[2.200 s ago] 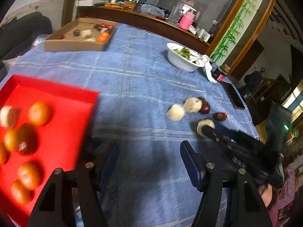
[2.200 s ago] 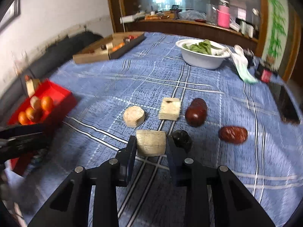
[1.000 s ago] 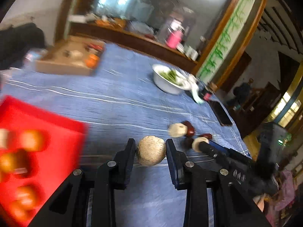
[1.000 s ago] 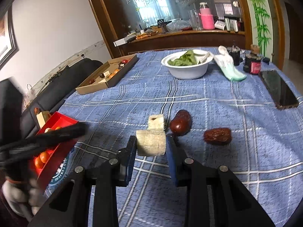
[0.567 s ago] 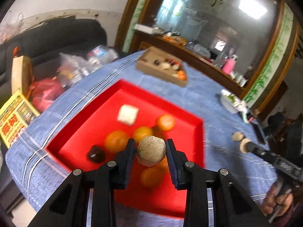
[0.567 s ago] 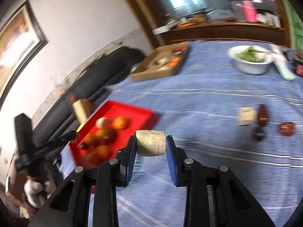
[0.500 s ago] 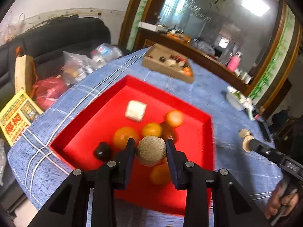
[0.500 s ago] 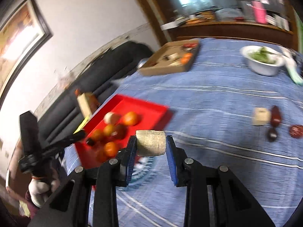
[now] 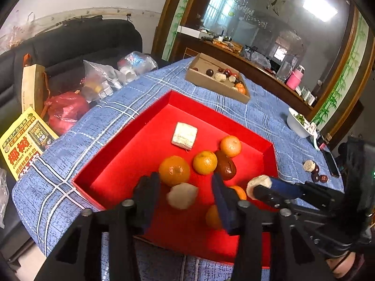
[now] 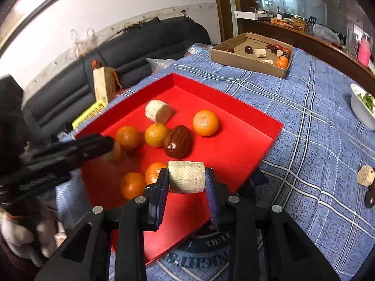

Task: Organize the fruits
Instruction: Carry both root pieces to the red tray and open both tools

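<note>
Left gripper (image 9: pixel 185 195): jaws opening, pale round chunk (image 9: pixel 182 195) released loose between them over red tray (image 9: pixel 131 140).
Right gripper (image 10: pixel 187 187): pinching pale cut piece (image 10: pixel 186 176), held above near tray edge, presumably for drop.

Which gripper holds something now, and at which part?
The right gripper holds a pale chunk by its two ends. The left gripper is opening; the round piece between its jaws is free.

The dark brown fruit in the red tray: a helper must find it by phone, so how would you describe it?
Find the red tray on the blue checked tablecloth. Among its oranges lies the dark brown fruit, touching one orange. It alone is glossy and brown; the rest are orange or pale.
</note>
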Motion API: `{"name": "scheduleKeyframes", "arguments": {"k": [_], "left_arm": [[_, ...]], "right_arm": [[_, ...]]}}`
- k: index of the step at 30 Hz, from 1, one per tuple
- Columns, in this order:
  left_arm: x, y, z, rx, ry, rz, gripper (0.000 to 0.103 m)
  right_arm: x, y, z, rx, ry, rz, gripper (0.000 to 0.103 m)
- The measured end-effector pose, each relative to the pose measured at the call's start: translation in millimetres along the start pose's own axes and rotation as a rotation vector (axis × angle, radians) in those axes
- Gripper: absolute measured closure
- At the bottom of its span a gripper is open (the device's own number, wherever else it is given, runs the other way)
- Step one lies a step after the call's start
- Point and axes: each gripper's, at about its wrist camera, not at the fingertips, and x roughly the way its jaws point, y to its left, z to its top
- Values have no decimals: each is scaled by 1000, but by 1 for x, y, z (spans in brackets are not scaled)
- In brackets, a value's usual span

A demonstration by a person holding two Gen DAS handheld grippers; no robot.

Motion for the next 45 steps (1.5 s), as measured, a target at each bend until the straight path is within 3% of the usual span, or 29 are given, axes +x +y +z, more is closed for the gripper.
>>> {"name": "scheduleKeyframes", "arguments": {"k": [5,7,8,16,21,27,41,45], "left_arm": [[-2,-2,3,-10,-10,-10,43],[-4,-3,4,-8,-13,-10,43],[-5,-3,4,-7,-14,-9,43],[-21,-21,5,23,-39,-11,42],[-36,-49,-2,103,-77,34,40],[-52,-99,-18,261,-150,146,27],[-51,-181,-49,478,-107,112,25],[-56,-196,-45,506,-142,103,25]], "right_arm": [[11,4,1,-29,7,-51,72],[13,3,1,-25,8,-54,61],[11,3,1,-23,2,-51,61],[-28,-6,-1,-1,-79,-63,53],[-53,-20,-19,35,-104,-83,51],[-74,-45,-50,100,-112,-107,48],[-127,-97,-99,200,-164,-170,46],[-138,-109,-108,217,-175,-191,46]]}}
